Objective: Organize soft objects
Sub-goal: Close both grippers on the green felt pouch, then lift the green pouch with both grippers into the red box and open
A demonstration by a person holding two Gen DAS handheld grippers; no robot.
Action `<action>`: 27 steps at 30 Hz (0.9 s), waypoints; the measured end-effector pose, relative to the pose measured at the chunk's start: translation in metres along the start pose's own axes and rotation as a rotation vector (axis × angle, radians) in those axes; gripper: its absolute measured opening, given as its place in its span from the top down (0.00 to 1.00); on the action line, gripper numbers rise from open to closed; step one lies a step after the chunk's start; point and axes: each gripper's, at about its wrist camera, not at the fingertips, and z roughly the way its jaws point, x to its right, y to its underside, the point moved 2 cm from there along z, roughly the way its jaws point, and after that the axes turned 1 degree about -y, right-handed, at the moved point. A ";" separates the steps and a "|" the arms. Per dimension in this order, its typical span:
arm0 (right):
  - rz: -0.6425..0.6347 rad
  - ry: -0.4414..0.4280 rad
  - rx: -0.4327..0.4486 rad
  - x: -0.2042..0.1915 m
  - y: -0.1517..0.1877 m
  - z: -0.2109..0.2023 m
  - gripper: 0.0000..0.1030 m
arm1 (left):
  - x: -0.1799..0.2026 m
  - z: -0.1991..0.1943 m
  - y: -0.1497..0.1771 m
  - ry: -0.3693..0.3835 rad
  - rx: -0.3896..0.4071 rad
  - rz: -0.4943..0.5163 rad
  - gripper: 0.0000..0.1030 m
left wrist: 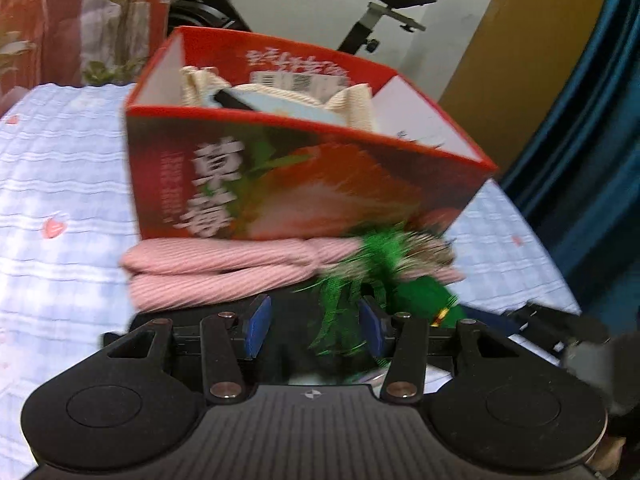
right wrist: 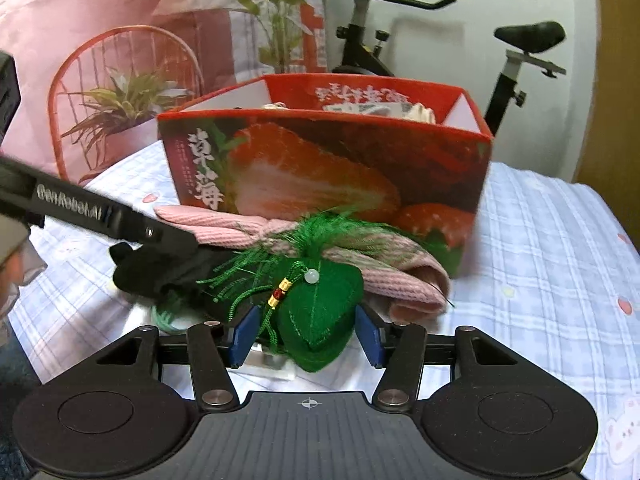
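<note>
A red box (right wrist: 328, 160) with a strawberry picture stands on the bed sheet (right wrist: 540, 240); cream cloth (left wrist: 356, 104) lies inside it. A folded pink cloth (left wrist: 224, 272) lies just before the box, touching its front. A green sachet (right wrist: 320, 320) with a tassel (right wrist: 256, 264) rests between the blue pads of the right gripper (right wrist: 306, 338); the pads seem to touch its sides, but a firm grip I cannot tell. The left gripper (left wrist: 316, 332) stands half apart over something black, with blurred green tassel threads between its pads; a grip there I also cannot tell.
</note>
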 end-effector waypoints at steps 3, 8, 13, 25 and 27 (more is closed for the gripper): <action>0.013 0.003 -0.006 0.008 0.004 -0.001 0.54 | 0.017 0.008 -0.004 0.048 -0.010 -0.005 0.51; 0.033 0.004 -0.001 0.016 0.010 -0.002 0.57 | 0.042 0.026 -0.010 0.103 -0.044 -0.003 0.51; 0.040 -0.002 0.015 0.019 0.013 -0.001 0.58 | 0.062 0.040 -0.007 0.144 -0.069 0.011 0.51; 0.097 -0.009 0.045 0.025 0.020 -0.001 0.60 | 0.067 0.073 0.002 0.190 -0.115 -0.047 0.50; 0.101 -0.008 0.046 0.025 0.021 -0.001 0.60 | 0.068 0.072 0.004 0.188 -0.110 -0.042 0.51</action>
